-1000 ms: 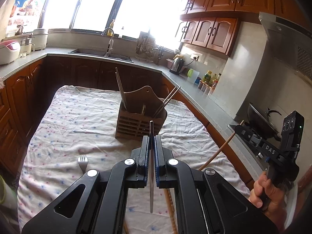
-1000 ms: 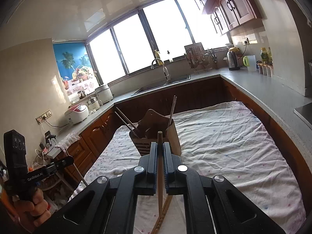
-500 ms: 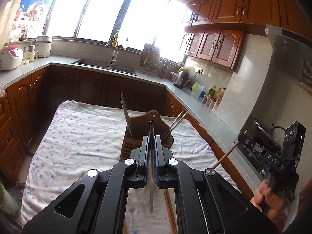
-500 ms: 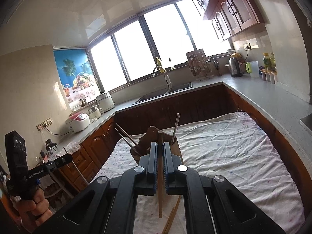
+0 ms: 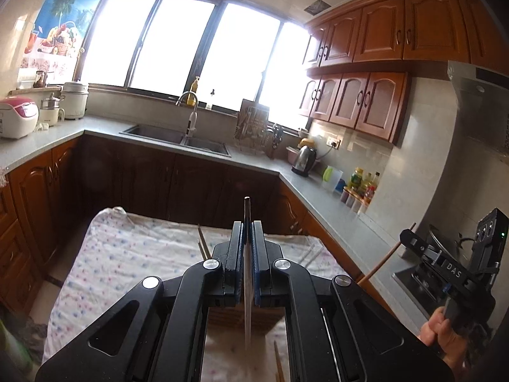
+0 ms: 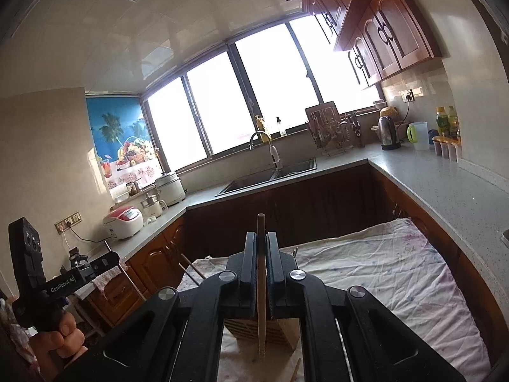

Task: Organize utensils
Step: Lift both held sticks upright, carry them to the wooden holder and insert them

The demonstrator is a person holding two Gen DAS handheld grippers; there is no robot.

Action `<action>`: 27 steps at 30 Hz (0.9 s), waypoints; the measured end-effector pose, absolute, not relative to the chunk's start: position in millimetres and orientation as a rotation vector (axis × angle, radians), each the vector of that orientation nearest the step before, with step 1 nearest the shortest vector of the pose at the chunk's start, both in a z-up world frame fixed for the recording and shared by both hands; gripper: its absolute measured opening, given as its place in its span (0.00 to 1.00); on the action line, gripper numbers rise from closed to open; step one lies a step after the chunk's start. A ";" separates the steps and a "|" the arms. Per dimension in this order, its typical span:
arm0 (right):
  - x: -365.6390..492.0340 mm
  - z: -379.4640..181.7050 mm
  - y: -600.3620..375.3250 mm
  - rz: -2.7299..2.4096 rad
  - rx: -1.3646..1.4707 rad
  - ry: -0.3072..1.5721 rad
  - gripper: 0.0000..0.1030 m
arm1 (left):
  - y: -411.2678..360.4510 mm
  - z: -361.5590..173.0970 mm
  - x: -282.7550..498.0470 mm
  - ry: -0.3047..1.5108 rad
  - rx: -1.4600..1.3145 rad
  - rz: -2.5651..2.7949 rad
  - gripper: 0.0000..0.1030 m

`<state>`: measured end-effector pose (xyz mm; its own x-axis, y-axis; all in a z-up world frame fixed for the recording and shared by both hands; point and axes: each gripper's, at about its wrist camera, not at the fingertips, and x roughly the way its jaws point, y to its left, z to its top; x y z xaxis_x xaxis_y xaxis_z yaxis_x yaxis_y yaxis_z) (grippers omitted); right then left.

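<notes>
Both hand-held grippers had risen above the holder (image 6: 264,328): left hand-held gripper (image 5: 247,254) clamped a seemingly metal chopstick (image 5: 247,286), right hand-held gripper (image 6: 261,264) a wooden chopstick (image 6: 261,286), ready to drop in.

A home kitchen: reddish-brown wooden wall cabinets (image 5: 359,98) on the right, a steel sink (image 5: 178,138) under far windows, a pink-and-white rice cooker (image 5: 16,117) at left.

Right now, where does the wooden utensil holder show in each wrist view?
Left wrist: the wooden utensil holder sits bottom centre, mostly hidden behind the left gripper, showing through the gap below its fingers.
Right wrist: the holder is bottom centre behind the right gripper.
Shared landmark: the sink faucet under the window.
</notes>
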<state>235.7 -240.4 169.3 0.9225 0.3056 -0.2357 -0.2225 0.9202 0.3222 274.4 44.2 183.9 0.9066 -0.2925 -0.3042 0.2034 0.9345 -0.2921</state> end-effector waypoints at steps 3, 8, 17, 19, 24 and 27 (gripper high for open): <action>251.0 177.3 -240.0 0.269 0.297 0.265 0.05 | 46.0 188.2 292.9 0.333 -0.269 -0.241 0.04; 274.6 180.0 -238.7 0.259 0.310 0.245 0.05 | 46.3 185.2 321.0 0.313 -0.279 -0.212 0.04; 304.6 159.6 -221.9 0.227 0.263 0.238 0.05 | 43.8 149.5 352.7 0.314 -0.290 -0.163 0.04; 307.5 149.2 -218.4 0.221 0.251 0.244 0.05 | 43.5 137.9 355.4 0.328 -0.294 -0.157 0.04; 315.6 121.1 -215.2 0.215 0.267 0.297 0.05 | 40.6 108.4 359.9 0.379 -0.292 -0.155 0.04; 321.1 104.1 -214.5 0.218 0.288 0.339 0.05 | 38.3 92.7 361.2 0.413 -0.279 -0.151 0.04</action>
